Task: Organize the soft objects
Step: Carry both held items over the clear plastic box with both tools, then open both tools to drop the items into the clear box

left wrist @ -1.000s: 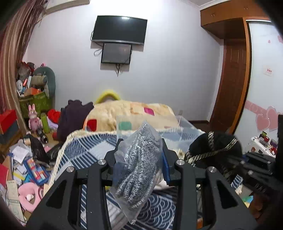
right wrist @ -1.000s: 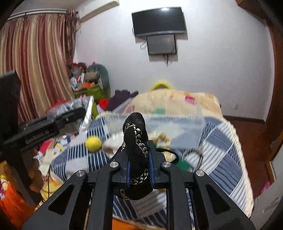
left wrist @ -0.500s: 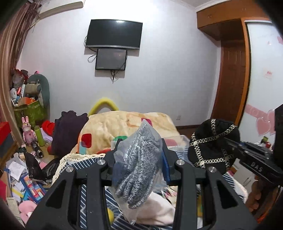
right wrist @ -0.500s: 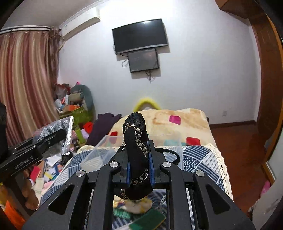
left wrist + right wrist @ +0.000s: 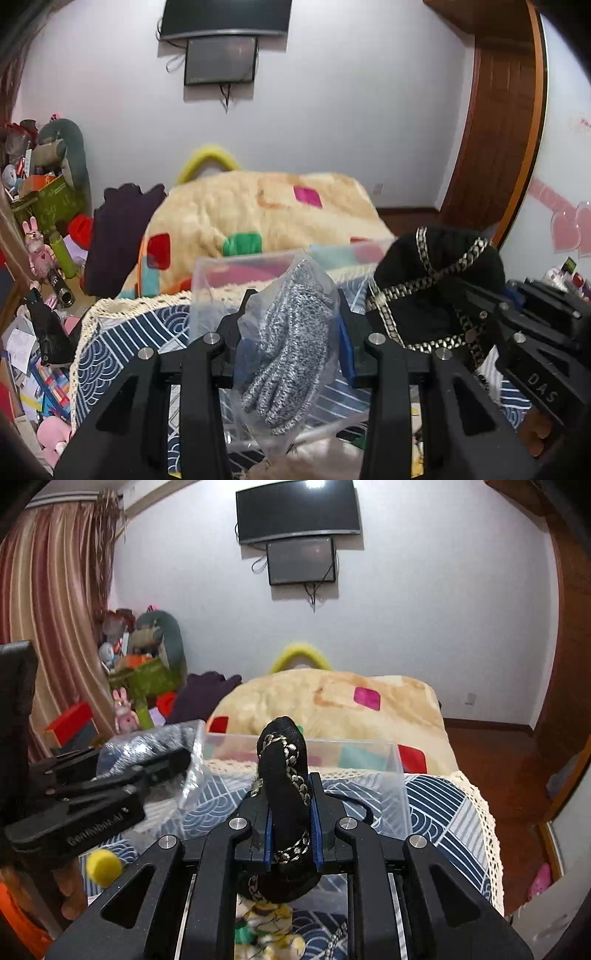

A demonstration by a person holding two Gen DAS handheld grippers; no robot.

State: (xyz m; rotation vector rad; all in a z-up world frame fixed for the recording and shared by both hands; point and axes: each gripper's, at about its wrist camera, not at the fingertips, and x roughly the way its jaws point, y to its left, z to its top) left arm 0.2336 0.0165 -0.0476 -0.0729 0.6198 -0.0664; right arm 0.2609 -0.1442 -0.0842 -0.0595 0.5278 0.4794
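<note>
Nearest, left gripper (image 5: pixel 291 338) clamped on a bagged grey knit glove (image 5: pixel 291 347) — pinched at mid-bag, glove fingers dangling below, probably so the slippery plastic cannot slide out. Alongside, right gripper (image 5: pixel 291 830) closed tight on a black hat with gold chain trim (image 5: pixel 284 775), gripped by a fold, crown poking up above the pads; from the left view, the same hat (image 5: pixel 436 288) bulging just right of the bag. Both held above the near edge of a clear plastic bin (image 5: pixel 400 775) on the blue patterned bedspread (image 5: pixel 443 812) — apparently the drop point for soft things, seemingly empty. A yellow ball (image 5: pixel 103 864) at near left on the spread. Farther off, a beige blanket (image 5: pixel 332 701), then the wall television (image 5: pixel 297 509).

Compared with half a second ago: both views tipped downward, bin now larger and closer under the tools; holds unchanged.
</note>
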